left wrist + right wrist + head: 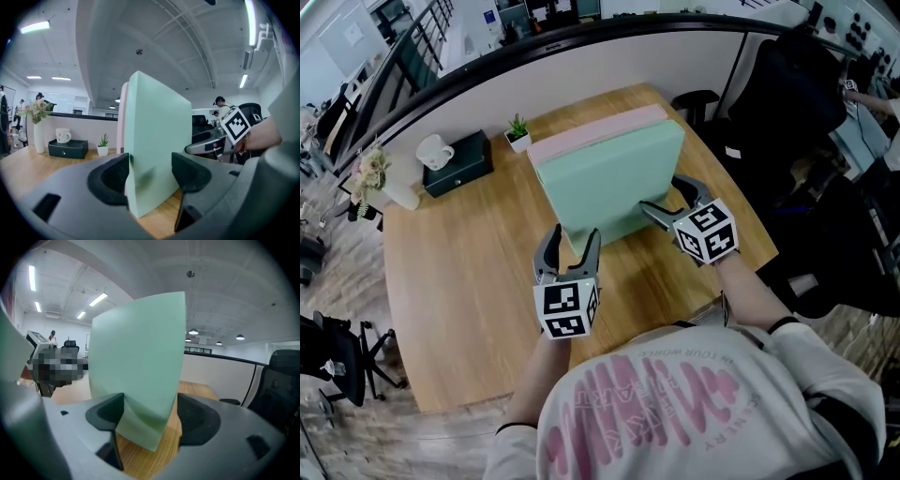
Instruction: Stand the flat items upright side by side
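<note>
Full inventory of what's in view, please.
table: 1, wood, centre
green slab: 1, mint green, upright on table
pink slab: 1, pink, upright behind green slab
black box: 1, black, table's far left
mug: 1, white, on black box
potted plant: 1, green, white pot, beside black box
vase: 1, white, flowers, left corner
left gripper: 1, grey, astride green slab's near corner
right gripper: 1, grey, gripping its right edge

a mint-green foam slab (609, 183), broad and flat, stands upright on one edge near the middle of the desk (469, 281). a pink slab (595, 129) of like size stands upright right behind it, only its top edge showing.
</note>
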A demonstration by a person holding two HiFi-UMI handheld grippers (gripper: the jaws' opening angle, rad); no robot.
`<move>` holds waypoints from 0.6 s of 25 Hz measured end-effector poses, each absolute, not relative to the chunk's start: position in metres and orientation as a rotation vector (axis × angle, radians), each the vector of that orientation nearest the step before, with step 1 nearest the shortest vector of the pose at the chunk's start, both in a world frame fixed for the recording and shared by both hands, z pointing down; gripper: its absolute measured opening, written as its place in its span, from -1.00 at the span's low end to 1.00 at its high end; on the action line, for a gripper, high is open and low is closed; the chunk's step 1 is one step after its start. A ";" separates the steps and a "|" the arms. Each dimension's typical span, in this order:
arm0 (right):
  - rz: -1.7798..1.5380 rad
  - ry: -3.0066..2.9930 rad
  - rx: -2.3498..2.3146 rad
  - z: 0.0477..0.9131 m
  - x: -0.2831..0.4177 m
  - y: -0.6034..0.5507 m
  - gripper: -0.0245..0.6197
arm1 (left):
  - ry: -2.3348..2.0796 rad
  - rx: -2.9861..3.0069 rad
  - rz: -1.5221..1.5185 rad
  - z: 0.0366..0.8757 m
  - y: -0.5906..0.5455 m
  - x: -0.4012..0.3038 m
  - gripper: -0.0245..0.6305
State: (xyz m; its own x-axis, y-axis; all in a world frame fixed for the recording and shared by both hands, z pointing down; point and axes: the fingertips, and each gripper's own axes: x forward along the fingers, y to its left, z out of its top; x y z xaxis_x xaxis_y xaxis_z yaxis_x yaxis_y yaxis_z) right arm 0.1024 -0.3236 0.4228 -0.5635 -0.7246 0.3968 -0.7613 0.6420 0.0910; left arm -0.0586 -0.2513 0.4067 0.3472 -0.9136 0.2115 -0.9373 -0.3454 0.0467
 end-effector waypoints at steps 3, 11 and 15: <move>0.133 -2.457 1.170 0.425 0.101 -0.323 0.22 | -1.697 2.441 0.222 0.406 -0.250 -0.060 -0.05; 0.157 -2.467 1.181 0.424 0.105 -0.323 0.24 | -1.711 2.419 0.220 0.403 -0.249 -0.065 -0.06; 0.159 -2.469 1.200 0.420 0.109 -0.325 0.24 | -1.712 2.417 0.214 0.400 -0.249 -0.064 -0.07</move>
State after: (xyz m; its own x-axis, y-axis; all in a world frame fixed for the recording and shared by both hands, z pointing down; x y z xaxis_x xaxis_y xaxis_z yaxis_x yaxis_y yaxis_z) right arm 0.1090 -0.3249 0.4204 -0.5581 -0.7318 0.3911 -0.7759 0.6274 0.0668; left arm -0.0640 -0.2487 0.4001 0.3296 -0.9193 0.2150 -0.9439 -0.3251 0.0569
